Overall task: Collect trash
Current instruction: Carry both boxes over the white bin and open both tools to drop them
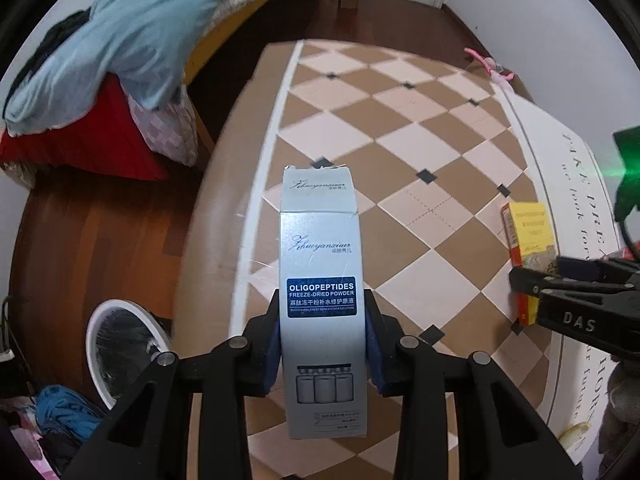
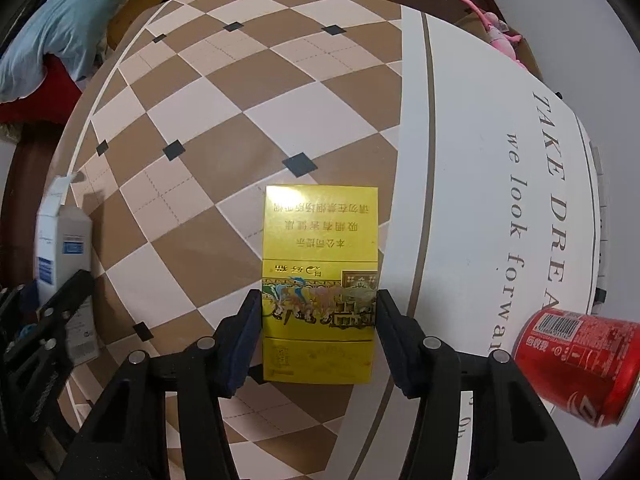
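My left gripper (image 1: 323, 344) is shut on a tall grey-blue carton (image 1: 320, 264) labelled "Oligopeptides", held upright above the table's left part; the carton also shows at the left of the right wrist view (image 2: 64, 244). My right gripper (image 2: 318, 340) is shut on a yellow cigarette box (image 2: 320, 256) over the checkered tablecloth (image 2: 224, 128); the box also shows in the left wrist view (image 1: 528, 236). A red soda can (image 2: 580, 364) lies on its side on the table to the right of my right gripper.
A white bin with a black liner (image 1: 124, 352) stands on the wooden floor left of the table. A bed with a blue blanket (image 1: 132, 28) and red pillow lies beyond. A pink toy (image 2: 496, 28) lies at the table's far right corner.
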Available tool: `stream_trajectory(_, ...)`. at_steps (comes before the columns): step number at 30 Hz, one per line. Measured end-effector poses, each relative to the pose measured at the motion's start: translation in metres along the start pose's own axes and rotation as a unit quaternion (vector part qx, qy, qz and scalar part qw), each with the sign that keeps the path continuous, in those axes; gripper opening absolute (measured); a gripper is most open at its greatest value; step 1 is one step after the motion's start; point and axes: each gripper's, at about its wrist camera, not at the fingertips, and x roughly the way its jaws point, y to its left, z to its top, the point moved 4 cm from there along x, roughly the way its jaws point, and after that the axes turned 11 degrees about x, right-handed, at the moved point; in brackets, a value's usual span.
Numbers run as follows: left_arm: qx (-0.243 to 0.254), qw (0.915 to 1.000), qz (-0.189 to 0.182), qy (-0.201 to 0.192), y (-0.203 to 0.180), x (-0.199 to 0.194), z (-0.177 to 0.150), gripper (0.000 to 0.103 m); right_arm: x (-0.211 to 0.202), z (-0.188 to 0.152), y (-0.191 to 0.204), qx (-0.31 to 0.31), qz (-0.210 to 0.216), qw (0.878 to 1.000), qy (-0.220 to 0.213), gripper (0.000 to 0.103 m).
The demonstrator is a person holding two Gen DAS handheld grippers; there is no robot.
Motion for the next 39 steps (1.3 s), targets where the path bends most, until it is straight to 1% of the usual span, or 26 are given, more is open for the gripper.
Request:
stream_trajectory(5,0.002,0.9994,0.016,-0.032,0.015,-0.03,-0.002,0.031,-0.013,-0.02,0.004,0.013,0.019,1.0,-0.017,0.058)
stream_trajectory(7,-0.002,0.9987,0.02,-0.046,0.025,-0.045,-0.004,0.031,-0.026,-0.029,0.012,0.006,0.025,0.999,-0.036,0.058)
stream_trajectory(13,-0.023,0.9952,0.032,-0.09,0.068,-0.096,-0.016,0.032,-0.071,-0.051,0.042,-0.005,0.063,0.995,-0.079,0.058)
stream_trajectory(16,-0.033,0.9923,0.046,-0.11,0.096,-0.121,-0.029,0.031,-0.103,-0.068,0.07,-0.019,0.086,0.991,-0.105,0.058)
stream_trajectory(17,-0.04,0.9911,0.051,-0.116,0.109,-0.13,-0.036,0.031,-0.11,-0.068,0.077,-0.024,0.092,0.989,-0.11,0.058)
stream_trajectory(21,-0.062,0.9874,0.068,-0.129,0.153,-0.153,-0.06,0.031,-0.142,-0.08,0.118,-0.05,0.123,0.982,-0.133,0.058)
stream_trajectory(23,-0.074,0.9853,0.08,-0.131,0.177,-0.16,-0.075,0.031,-0.151,-0.085,0.139,-0.063,0.135,0.979,-0.139,0.058)
stream_trajectory(27,-0.105,0.9826,0.093,-0.122,0.219,-0.159,-0.107,0.031,-0.166,-0.105,0.199,-0.099,0.159,0.972,-0.145,0.058)
stream_trajectory(31,-0.144,0.9811,0.089,-0.094,0.262,-0.139,-0.137,0.031,-0.162,-0.126,0.253,-0.132,0.174,0.966,-0.135,0.058)
stream_trajectory(34,-0.177,0.9796,0.071,-0.064,0.293,-0.113,-0.156,0.031,-0.141,-0.144,0.299,-0.156,0.178,0.965,-0.11,0.058)
stream_trajectory(37,-0.203,0.9781,0.036,-0.023,0.318,-0.076,-0.174,0.032,-0.115,-0.158,0.333,-0.17,0.177,0.966,-0.08,0.058)
stream_trajectory(39,-0.224,0.9745,0.01,0.006,0.333,-0.046,-0.184,0.032,-0.092,-0.165,0.354,-0.178,0.172,0.967,-0.056,0.058)
